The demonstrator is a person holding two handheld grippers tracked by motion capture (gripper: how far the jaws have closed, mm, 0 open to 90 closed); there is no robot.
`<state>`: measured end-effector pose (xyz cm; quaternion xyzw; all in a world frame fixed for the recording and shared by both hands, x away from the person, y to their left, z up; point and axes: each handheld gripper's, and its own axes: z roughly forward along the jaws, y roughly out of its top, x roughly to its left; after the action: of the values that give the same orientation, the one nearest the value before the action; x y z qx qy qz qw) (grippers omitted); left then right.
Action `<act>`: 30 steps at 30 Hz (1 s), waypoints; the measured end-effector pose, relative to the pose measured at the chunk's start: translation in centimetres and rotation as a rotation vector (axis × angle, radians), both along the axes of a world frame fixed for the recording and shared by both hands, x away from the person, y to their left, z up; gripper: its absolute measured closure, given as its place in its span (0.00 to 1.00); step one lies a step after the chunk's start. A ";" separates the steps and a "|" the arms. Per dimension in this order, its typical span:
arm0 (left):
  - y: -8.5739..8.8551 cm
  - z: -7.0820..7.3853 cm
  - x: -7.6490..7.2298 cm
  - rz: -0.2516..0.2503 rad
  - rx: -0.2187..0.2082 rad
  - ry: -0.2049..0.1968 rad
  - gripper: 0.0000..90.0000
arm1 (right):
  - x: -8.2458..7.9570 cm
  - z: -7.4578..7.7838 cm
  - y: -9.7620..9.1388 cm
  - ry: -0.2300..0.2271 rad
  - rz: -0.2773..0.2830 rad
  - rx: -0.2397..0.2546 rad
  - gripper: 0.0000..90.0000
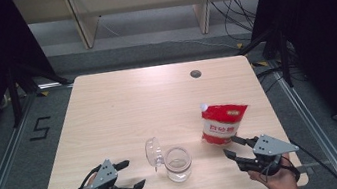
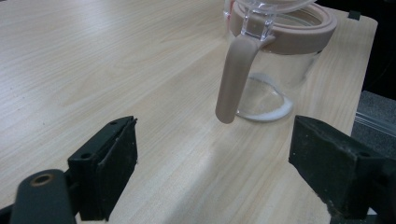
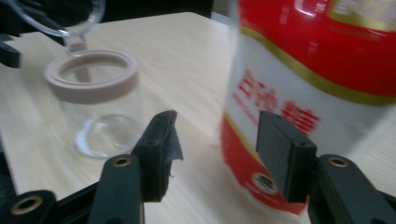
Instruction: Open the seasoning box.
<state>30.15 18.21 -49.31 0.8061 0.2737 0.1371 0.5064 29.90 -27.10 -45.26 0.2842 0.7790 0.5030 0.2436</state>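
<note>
A clear glass jar (image 1: 178,164) with a beige rim stands near the table's front edge, its clear hinged lid (image 1: 154,152) swung open to the left. A red and white pouch (image 1: 223,122) stands upright to its right. My left gripper (image 1: 135,173) rests open left of the jar; the left gripper view has the jar (image 2: 280,70) and its beige latch (image 2: 236,74) just beyond the open jaws (image 2: 212,154). My right gripper (image 1: 230,146) is open close in front of the pouch. In the right gripper view the pouch (image 3: 317,70) looms behind the right jaw, nothing between the pads (image 3: 217,140), the jar (image 3: 95,102) at left.
The light wooden table (image 1: 132,105) has a round cable hole (image 1: 196,73) at the back right. Black curtains flank both sides, and cables trail on the floor behind. A shelf frame stands beyond the table's far edge.
</note>
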 end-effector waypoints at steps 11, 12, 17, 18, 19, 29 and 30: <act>-0.1 -0.1 0.0 -0.006 0.005 -0.005 0.17 | 1.5 -1.1 -3.2 0.088 -0.139 0.032 0.29; -0.1 -0.1 0.1 -0.009 0.007 -0.001 0.17 | 1.9 -1.2 -3.4 0.052 -0.139 0.024 0.26; -0.2 -0.2 0.0 0.009 -0.010 0.013 0.17 | 3.5 -1.8 -3.6 0.070 -0.128 0.041 0.22; -0.2 -0.2 -0.1 0.013 -0.014 0.019 0.17 | 3.7 -1.9 -3.5 0.083 -0.138 0.061 0.20; -0.2 -0.2 -0.1 0.011 -0.012 0.017 0.17 | 4.2 -2.0 -3.6 0.052 -0.125 0.047 0.20; -0.3 -0.2 0.0 0.006 -0.018 0.014 0.17 | 6.6 -2.4 -3.2 0.057 -0.074 0.090 0.19; -0.2 -0.2 0.1 -0.005 -0.003 0.000 0.17 | 6.9 -2.6 -3.1 0.049 -0.060 0.089 0.19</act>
<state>30.20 18.03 -49.49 0.8060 0.2719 0.1353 0.5080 36.77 -30.17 -47.81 0.3304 0.7527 0.5225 0.2266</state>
